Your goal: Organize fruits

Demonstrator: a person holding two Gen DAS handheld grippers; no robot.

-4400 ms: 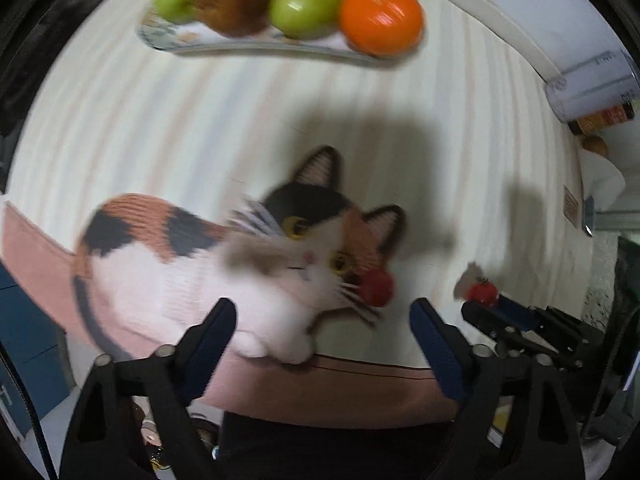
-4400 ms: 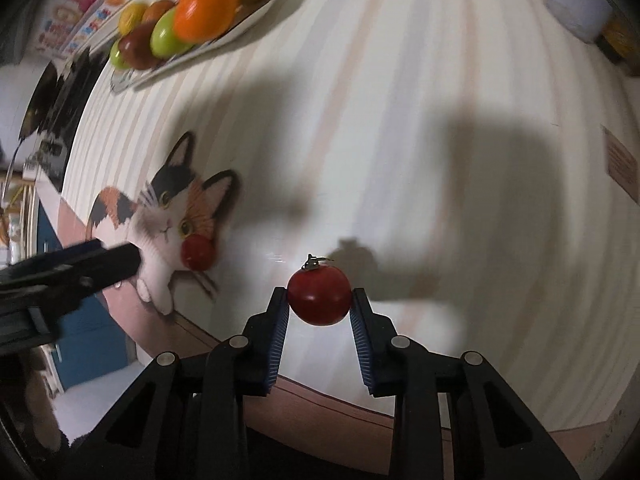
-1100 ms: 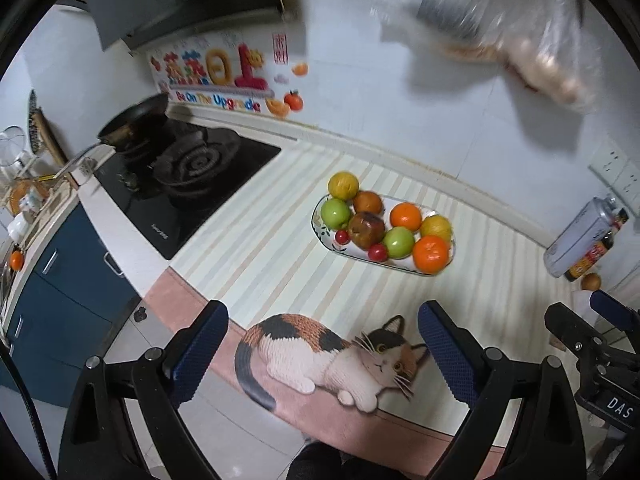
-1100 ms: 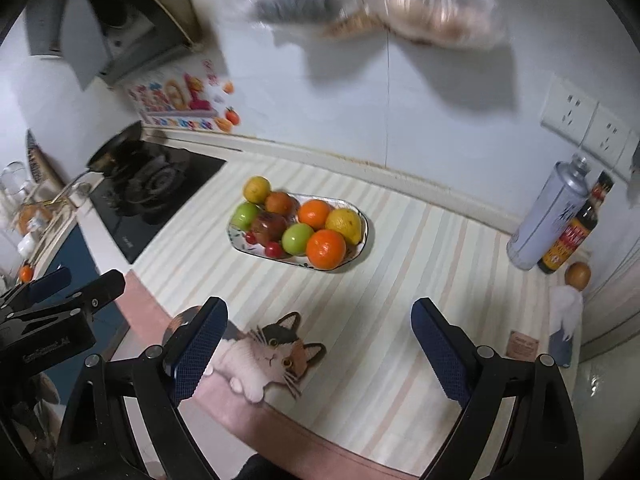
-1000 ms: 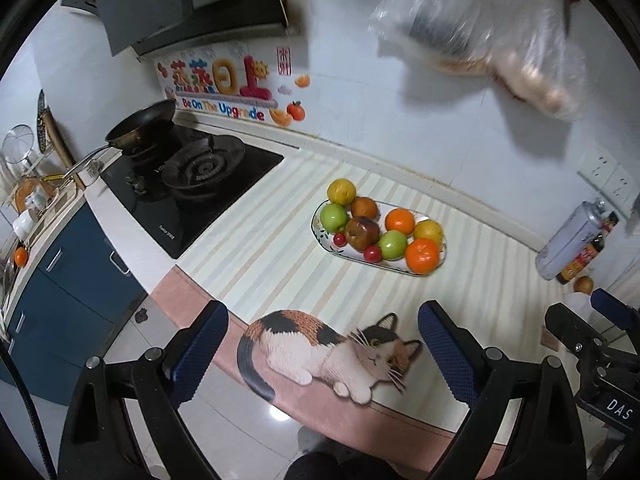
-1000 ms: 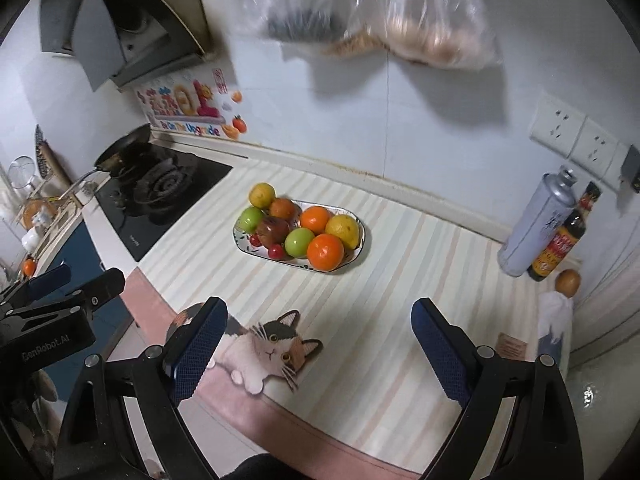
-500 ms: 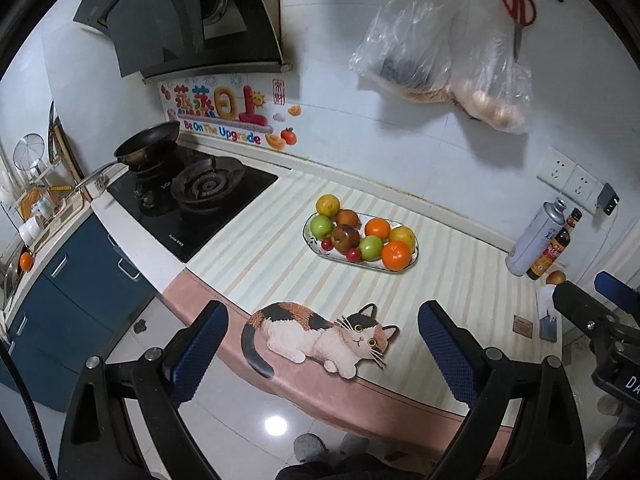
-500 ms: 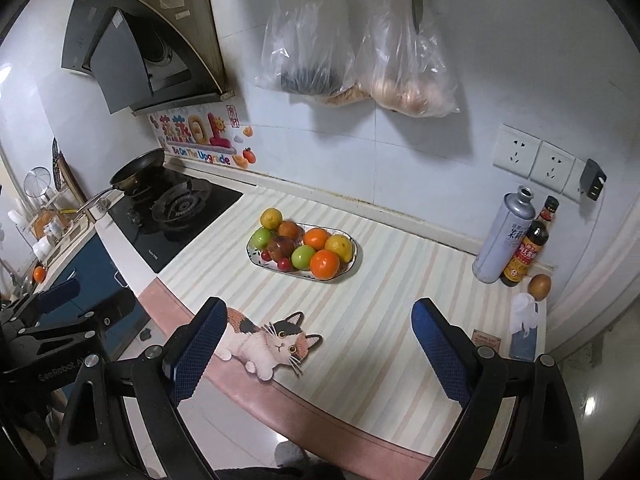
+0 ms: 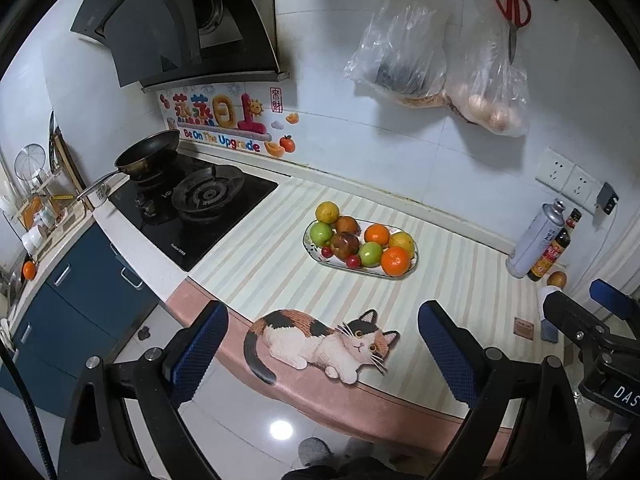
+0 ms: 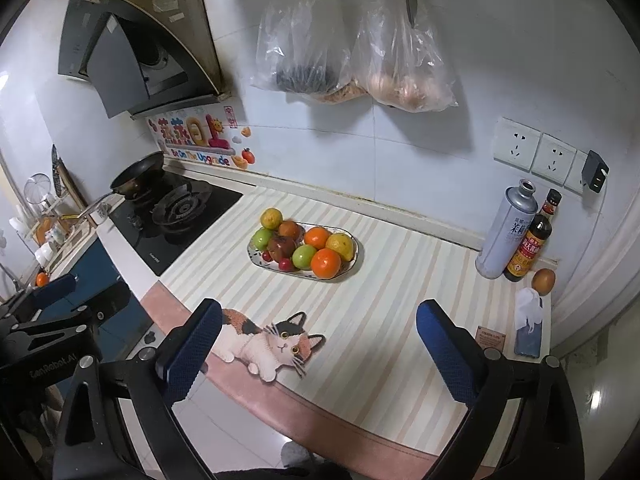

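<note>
An oval white plate [image 9: 400,273] [image 10: 352,267] sits mid-counter, holding oranges [image 9: 395,261], green apples [image 9: 321,233], a dark red apple [image 9: 345,245] and small red cherry tomatoes [image 9: 353,261]. My left gripper [image 9: 322,344] is open and empty, held well back from the counter's front edge. My right gripper [image 10: 318,340] is also open and empty, likewise back from the counter. The right gripper shows at the right edge of the left wrist view [image 9: 592,328], and the left gripper shows at the left of the right wrist view [image 10: 52,312].
A cat picture [image 9: 320,340] is on the striped counter [image 9: 460,300] near its front edge. A gas stove with a frying pan [image 9: 148,156] lies left. A grey can [image 10: 506,232], a sauce bottle [image 10: 530,240] and an egg [image 10: 544,280] stand at the right. Bags [image 10: 352,52] hang on the wall.
4.4 s ago my right gripper held a cherry tomato and another lay on the cat picture; both tomatoes now lie on the plate. Both grippers have pulled back and up, open.
</note>
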